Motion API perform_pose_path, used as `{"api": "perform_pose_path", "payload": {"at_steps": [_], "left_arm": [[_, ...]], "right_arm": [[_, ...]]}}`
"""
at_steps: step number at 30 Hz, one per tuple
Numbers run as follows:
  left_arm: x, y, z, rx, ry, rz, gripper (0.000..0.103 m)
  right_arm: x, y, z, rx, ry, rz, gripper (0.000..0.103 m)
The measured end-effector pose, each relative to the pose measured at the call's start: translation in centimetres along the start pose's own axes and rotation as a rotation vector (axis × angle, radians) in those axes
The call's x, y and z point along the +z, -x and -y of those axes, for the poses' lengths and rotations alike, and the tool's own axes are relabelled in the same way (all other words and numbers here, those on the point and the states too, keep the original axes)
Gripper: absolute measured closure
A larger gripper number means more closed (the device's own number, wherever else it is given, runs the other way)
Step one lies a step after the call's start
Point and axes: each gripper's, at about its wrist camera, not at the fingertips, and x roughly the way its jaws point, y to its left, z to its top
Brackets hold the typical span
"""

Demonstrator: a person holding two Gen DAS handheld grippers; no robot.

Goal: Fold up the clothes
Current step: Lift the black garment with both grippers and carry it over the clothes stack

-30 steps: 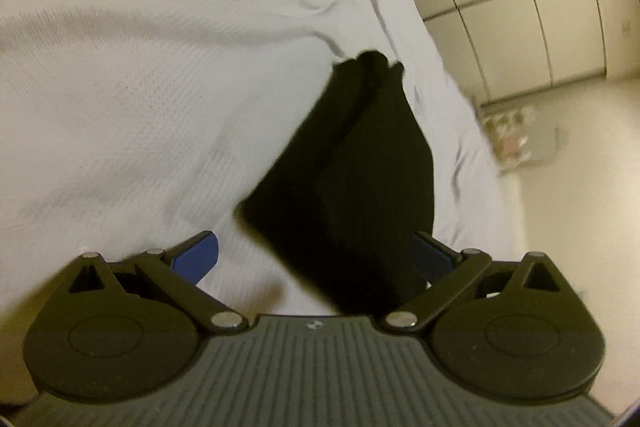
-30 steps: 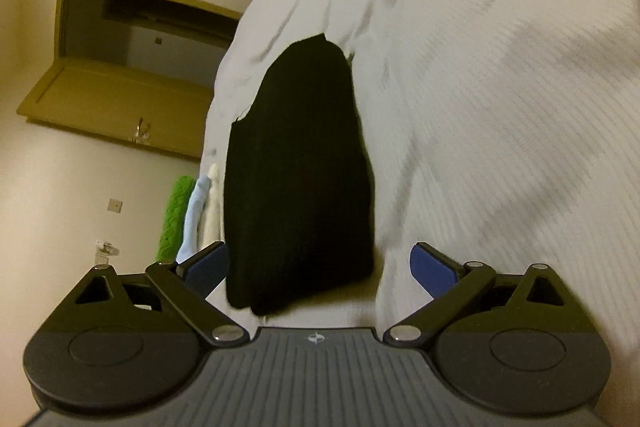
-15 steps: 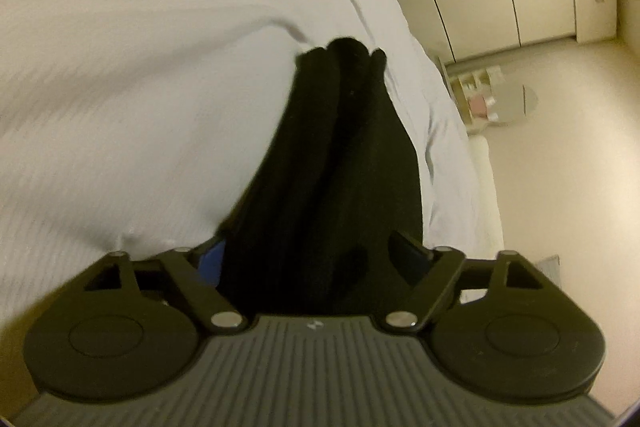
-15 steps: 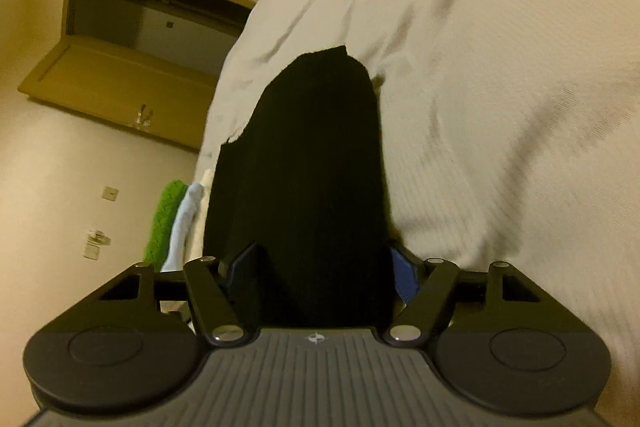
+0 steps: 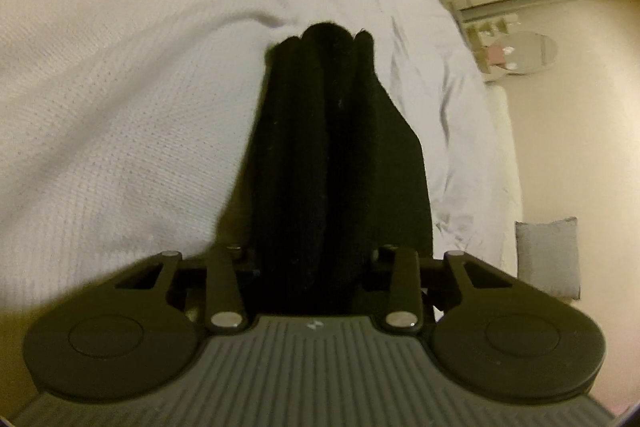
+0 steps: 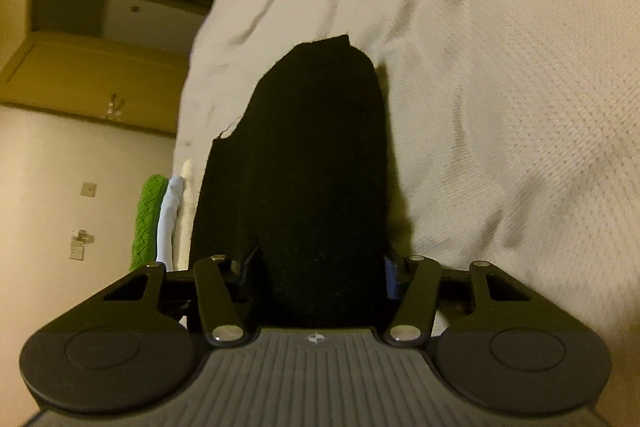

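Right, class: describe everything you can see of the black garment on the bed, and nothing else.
The black garment is a dark, soft, knit-looking cloth, folded into a narrow bundle with thick layers showing at its far end. It lies on the white textured bedcover, near the bed's edge. The left gripper is shut on one end and the right gripper on another, cloth filling both gaps. A loose thread shows at one edge in the right wrist view.

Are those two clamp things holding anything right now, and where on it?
Yes. Both hold the folded black garment lying on the white bedspread. The left gripper and right gripper are each shut on a near end of it.
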Motion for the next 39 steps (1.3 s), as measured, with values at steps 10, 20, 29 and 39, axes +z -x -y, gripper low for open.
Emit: {"api": "perform_pose_path", "payload": {"at_steps": [10,20,29,39], "left_arm": [[-0.7,8.4,7.0,0.069,0.12,0.037,0.072],[1.4,21.6,8.4,0.04,0.173,0.25,0.072],[14.5,35.3,3.5,0.067,0.062,0.346,0.072],[29.1,42.1,-6.1,0.112,-0.043,0.329,0.072]], "right_arm": [[1.7,4.8,-11.2,-0.007,0.082,-0.135,0.051],[1.0,0.4,-25.4,0.131,0.241,-0.198,0.051],[-3.5,-12.4,-39.4,0.253,0.296,-0.137,0.051],[-6.3,-28.0,-46.3,0.238,0.272,-0.067,0.051]]}}
